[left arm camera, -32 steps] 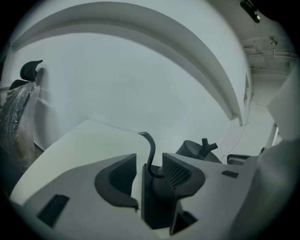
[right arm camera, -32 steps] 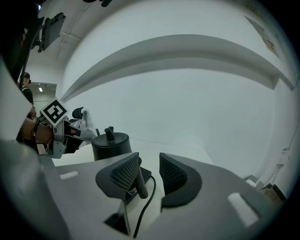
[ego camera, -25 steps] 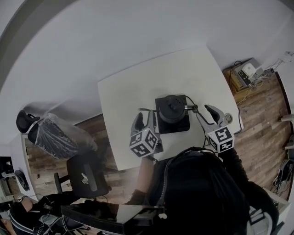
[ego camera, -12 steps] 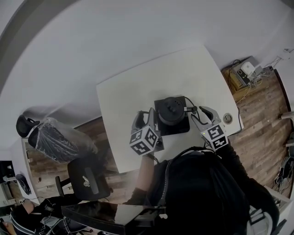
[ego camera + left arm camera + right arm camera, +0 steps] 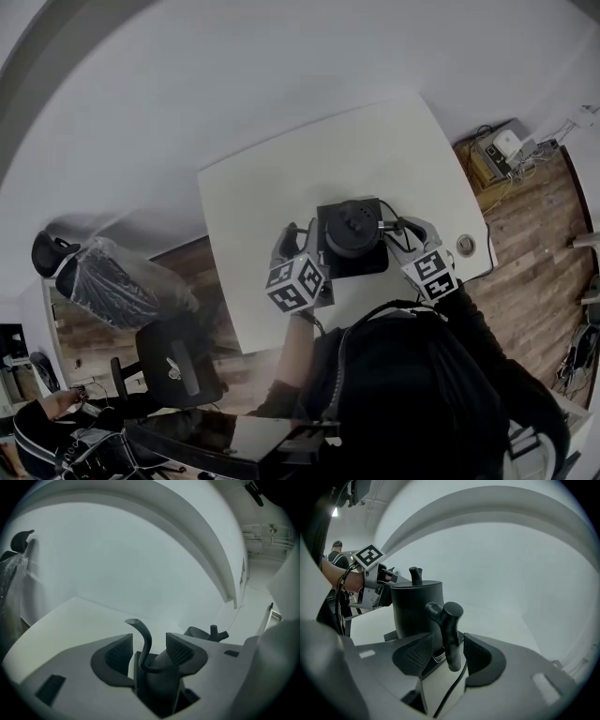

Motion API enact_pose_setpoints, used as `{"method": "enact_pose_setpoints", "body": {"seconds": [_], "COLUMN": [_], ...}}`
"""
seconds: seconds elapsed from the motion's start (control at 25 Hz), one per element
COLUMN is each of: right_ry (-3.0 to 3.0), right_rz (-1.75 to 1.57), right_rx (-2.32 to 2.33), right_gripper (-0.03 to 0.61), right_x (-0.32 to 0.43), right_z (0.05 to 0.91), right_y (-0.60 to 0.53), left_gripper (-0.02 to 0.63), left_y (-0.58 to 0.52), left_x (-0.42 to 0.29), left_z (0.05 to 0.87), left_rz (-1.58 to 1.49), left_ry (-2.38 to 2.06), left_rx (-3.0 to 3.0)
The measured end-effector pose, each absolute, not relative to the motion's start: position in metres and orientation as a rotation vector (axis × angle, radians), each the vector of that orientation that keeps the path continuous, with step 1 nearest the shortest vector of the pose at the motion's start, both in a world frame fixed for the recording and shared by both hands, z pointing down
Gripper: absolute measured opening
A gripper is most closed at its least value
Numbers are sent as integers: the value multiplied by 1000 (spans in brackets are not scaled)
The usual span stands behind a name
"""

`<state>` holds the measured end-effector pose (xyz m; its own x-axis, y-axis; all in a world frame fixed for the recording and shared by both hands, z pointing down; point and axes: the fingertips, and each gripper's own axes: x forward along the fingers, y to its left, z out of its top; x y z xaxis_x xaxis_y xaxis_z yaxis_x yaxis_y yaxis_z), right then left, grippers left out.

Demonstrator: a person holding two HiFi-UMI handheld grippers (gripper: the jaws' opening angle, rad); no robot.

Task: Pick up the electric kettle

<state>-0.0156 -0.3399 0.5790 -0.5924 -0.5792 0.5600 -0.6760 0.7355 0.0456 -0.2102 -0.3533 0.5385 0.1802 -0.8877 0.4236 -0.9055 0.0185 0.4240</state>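
Two tools flank the electric kettle (image 5: pixel 351 225), which stands on its square base (image 5: pixel 371 265) near the middle of the white tabletop (image 5: pixel 272 178), not yet lifted. Your right tool (image 5: pixel 443 651) has just been opening and its jaws stand wide, one on either side of the kettle's handle (image 5: pixel 451 630), with a gap at each pad. Your left tool (image 5: pixel 150 648) also has its jaws apart, and the thin gooseneck spout (image 5: pixel 143 637) rises between them with no sign of either pad pressing on it.

The handle is your lifting point, and the pads look to sit level with its lower, free end. Close there and the kettle will likely swing or twist as the weight comes on, or the rounded bar may slide out downward. Move further up and in before you squeeze.

A dark cable (image 5: pixel 452 686) runs below the handle, between the right jaws. Whose cable it is cannot be told from here. If a pad catches it, the grip on the handle will be uneven and the cable may drag.

Mind the left side most. That spout is slender, so clamping it, or knocking it as the kettle rises, could bend it or tip the kettle off its base. Lifting at a slant may also drag the base along with it.
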Motion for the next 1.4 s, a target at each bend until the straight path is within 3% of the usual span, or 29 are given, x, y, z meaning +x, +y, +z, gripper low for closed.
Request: {"method": "enact_pose_setpoints", "body": {"seconds": [0.44, 0.56, 0.8, 1.4], "right_ry": [-2347, -2335, -2322, -2301], "right_rz": [243, 230, 212, 176], "right_rx": [1005, 1015, 1013, 989], "right_gripper": [150, 124, 106, 101], "right_x": [-12, -11, -12, -11], "right_z": [578, 578, 580, 580], "right_y": [-348, -348, -347, -345], "left_gripper": [207, 127, 46, 38], "left_y": [-356, -355, -354, -352], "left_x": [-209, -211, -216, -214], "left_z": [532, 534, 537, 536], "left_rz": [90, 89, 107, 112], "left_ry": [-1711, -1718, -1744, -1743], "left_rx": [1896, 1883, 1865, 1887]}}
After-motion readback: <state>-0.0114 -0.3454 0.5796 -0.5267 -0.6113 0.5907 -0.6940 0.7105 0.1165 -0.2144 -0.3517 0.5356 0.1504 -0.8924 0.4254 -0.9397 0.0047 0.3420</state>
